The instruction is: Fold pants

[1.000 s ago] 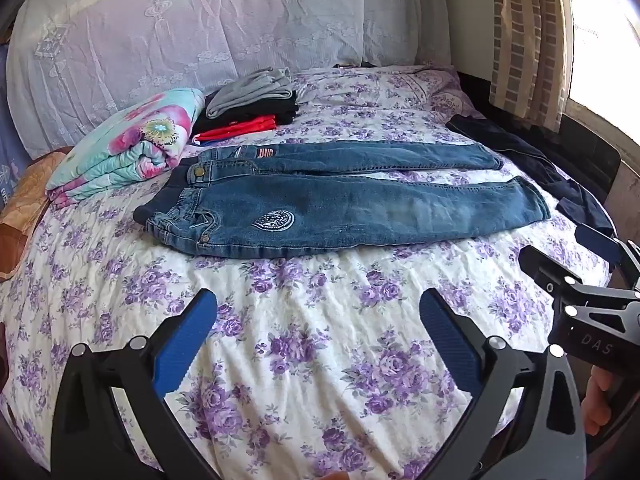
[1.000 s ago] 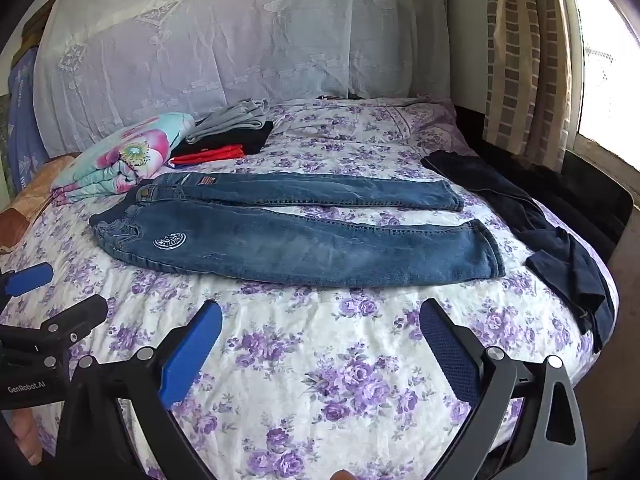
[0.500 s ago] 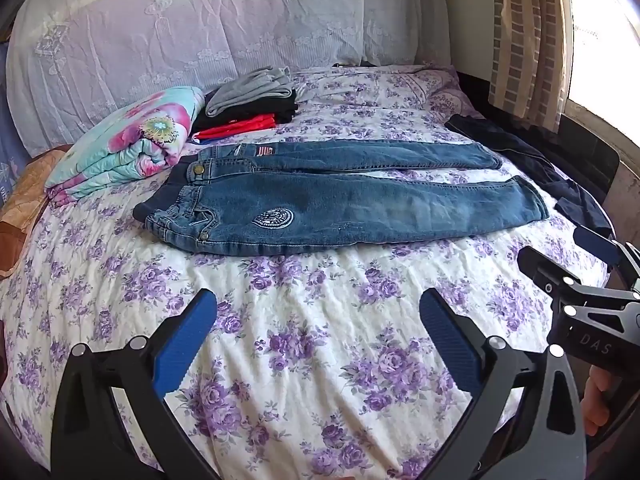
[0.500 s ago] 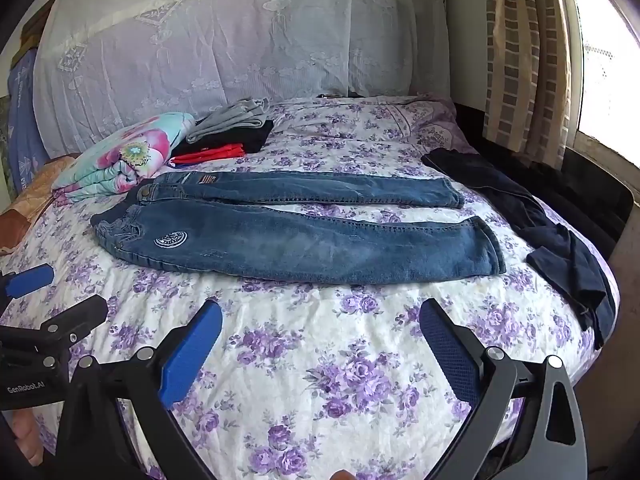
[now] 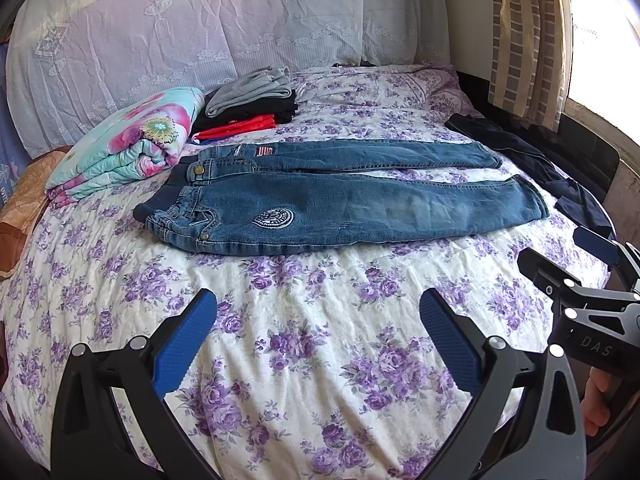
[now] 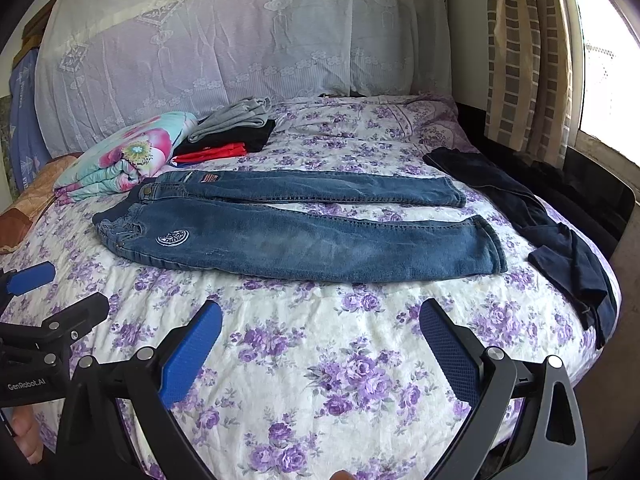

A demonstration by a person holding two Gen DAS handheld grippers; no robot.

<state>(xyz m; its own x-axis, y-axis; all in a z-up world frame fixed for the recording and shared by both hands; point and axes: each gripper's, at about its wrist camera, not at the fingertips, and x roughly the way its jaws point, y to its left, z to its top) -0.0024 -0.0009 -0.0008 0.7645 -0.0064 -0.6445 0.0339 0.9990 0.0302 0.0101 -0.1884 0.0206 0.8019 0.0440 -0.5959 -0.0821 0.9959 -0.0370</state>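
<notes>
We held the left gripper [image 5: 318, 336] low over the near part of the bed [image 5: 304, 360], its blue-padded fingers [image 5: 188, 340] spread wide apart with nothing between them. The right gripper [image 6: 320, 344] hung the same way, jaws wide and empty, over the flowered bedsheet [image 6: 352, 368]. Each gripper showed at the edge of the other's view, the right one just to the right of the left.

Ahead of both grippers, well apart from the fingertips, the blue jeans [image 5: 340, 208] lay flat and unfolded across the bed. The waistband was ahead and to the left, the leg ends ahead and to the right. The two legs lay a little apart, the nearer one bearing a round white patch [image 5: 273, 217] near the hip.

Beyond the waistband, further left, we saw a folded floral blanket [image 5: 124, 144], and just beside it a small stack of folded clothes [image 5: 250, 102] in grey, black and red. To the far right of the right gripper a dark garment [image 6: 552, 236] lay draped along the bed's edge, near the jeans' leg ends but not touching them. A lace cover [image 6: 224, 40] hung behind the bed, and a checked curtain [image 6: 524, 60] hung at the right.
</notes>
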